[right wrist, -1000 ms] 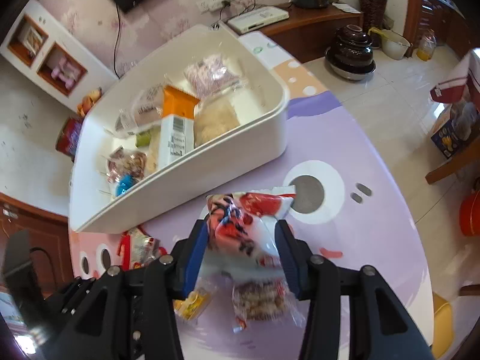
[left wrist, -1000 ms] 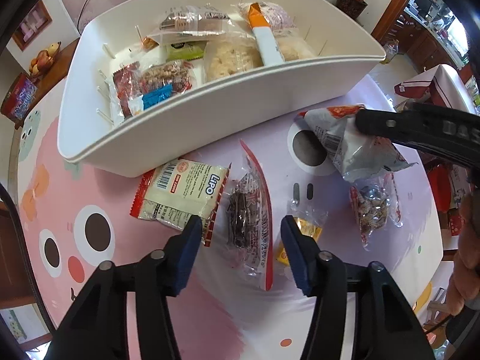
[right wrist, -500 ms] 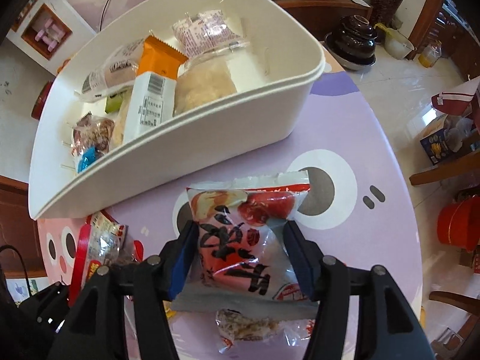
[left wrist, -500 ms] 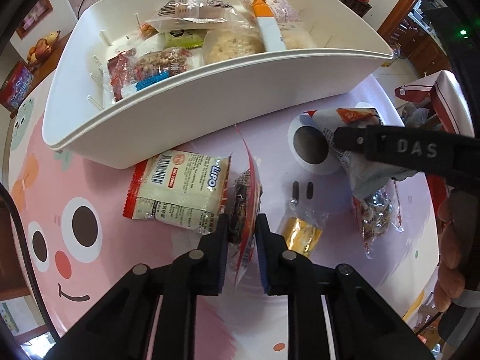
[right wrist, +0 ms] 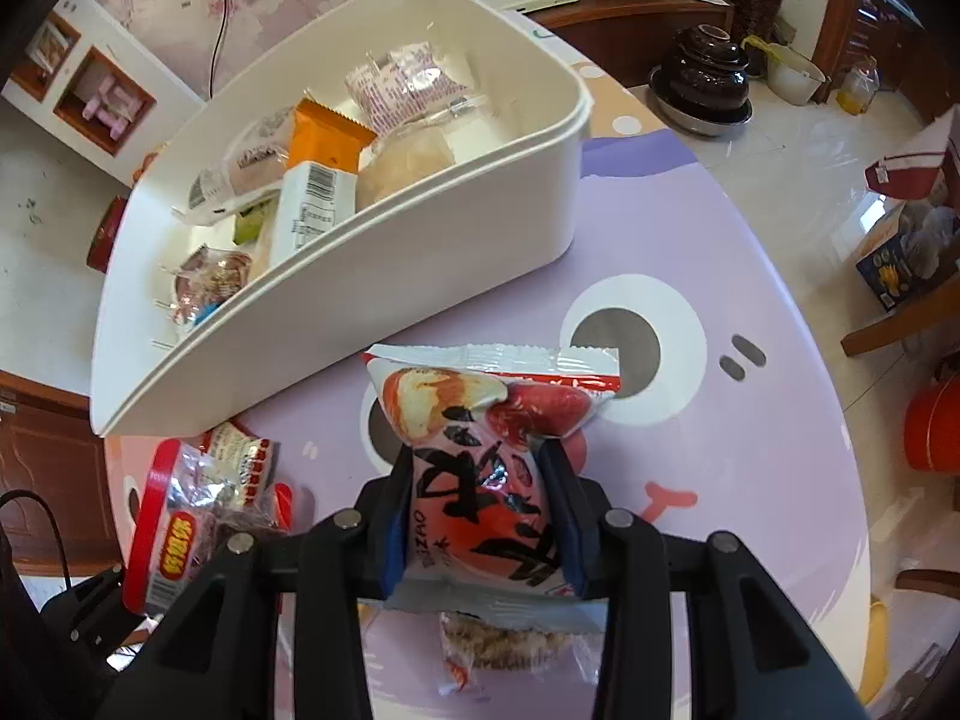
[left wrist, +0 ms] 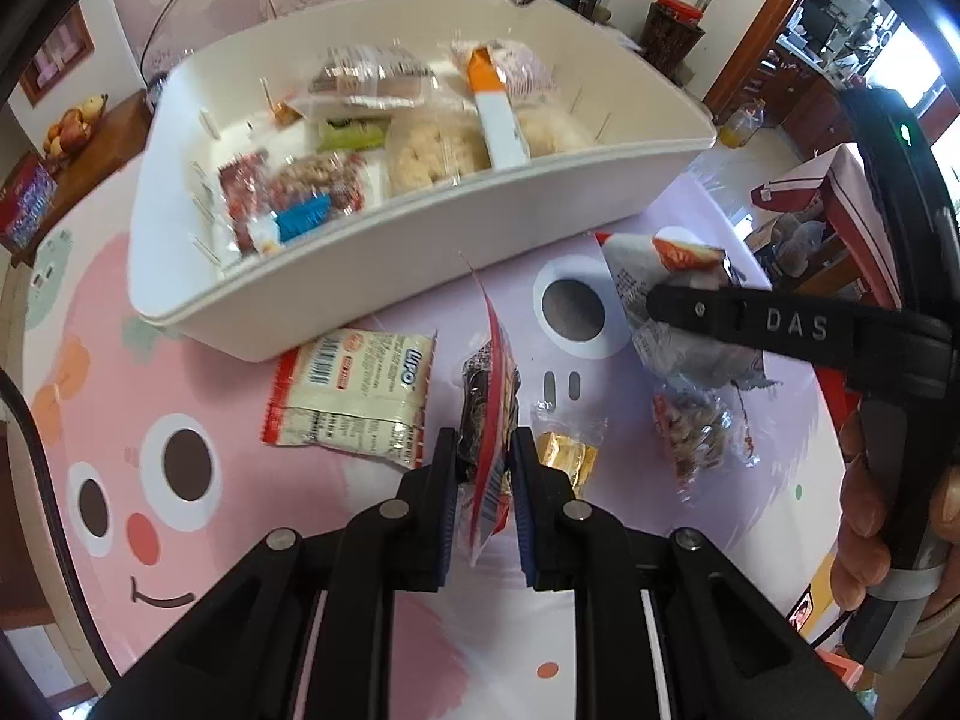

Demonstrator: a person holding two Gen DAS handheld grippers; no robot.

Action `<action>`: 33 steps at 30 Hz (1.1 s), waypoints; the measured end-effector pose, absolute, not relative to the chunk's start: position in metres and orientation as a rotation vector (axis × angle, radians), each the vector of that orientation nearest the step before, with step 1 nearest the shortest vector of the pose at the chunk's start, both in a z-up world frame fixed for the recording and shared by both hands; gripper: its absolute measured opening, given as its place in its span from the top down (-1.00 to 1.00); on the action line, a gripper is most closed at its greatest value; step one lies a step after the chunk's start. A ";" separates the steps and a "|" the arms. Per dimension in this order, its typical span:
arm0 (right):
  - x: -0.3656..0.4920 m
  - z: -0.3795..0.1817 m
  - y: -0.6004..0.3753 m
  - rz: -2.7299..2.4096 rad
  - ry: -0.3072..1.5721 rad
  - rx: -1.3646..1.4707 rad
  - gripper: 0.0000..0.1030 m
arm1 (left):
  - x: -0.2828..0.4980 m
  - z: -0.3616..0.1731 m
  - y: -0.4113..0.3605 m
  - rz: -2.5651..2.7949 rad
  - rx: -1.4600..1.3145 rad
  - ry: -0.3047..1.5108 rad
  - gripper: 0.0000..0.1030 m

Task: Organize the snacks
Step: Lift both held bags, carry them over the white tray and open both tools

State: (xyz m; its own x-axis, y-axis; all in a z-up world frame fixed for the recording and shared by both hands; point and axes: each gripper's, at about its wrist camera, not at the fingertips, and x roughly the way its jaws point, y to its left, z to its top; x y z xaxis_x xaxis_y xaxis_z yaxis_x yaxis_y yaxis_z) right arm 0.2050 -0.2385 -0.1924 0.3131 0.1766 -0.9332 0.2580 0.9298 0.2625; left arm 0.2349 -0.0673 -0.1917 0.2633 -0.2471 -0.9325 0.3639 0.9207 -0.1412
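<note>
Left wrist view
Left gripper (left wrist: pixel 485 468): pointing steeply down; its fingers (left wrist: pixel 443 480) are clamped tight on a red-edged clear packet (left wrist: pixel 489 396) of dark snack, held edge-up.
Surface (left wrist: pixel 150 360): a round top with a pink and lilac cartoon face print.
White bin (left wrist: pixel 372 264): just behind the held packet, curved front wall, already holding several wrapped snacks.
Biscuit pack (left wrist: pixel 354 396): white with red ends, lying flat just left of the left gripper, close to the bin's front wall.
Gold sweet (left wrist: pixel 567 456): in a clear wrapper, lying just right of the left gripper's fingers.
Nut packet (left wrist: pixel 699 432): clear, lying further right, partly under the bag the other gripper holds.
Right gripper (left wrist: pixel 678 306): seen side-on at right, a person's hand (left wrist: pixel 870 504) on its handle.

Right wrist view
Right gripper (right wrist: pixel 480 510): its fingers (right wrist: pixel 561 486) have just been closing and now press both sides of a red and white snack bag (right wrist: pixel 480 444), pinching in its waist.
Snack bag position: held upright above the lilac part of the surface (right wrist: pixel 750 480), just in front of the white bin (right wrist: pixel 336 324).
Nut packet (right wrist: pixel 510 642): lying on the surface directly below the held bag.
Red-edged clear packet (right wrist: pixel 180 516): at lower left in the other gripper, with the biscuit pack (right wrist: pixel 246 450) beside it.
</note>
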 end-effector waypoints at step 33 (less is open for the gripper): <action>0.176 -0.044 -0.188 0.158 0.970 0.394 0.23 | 0.240 -0.024 -0.007 -0.404 -0.003 0.919 0.71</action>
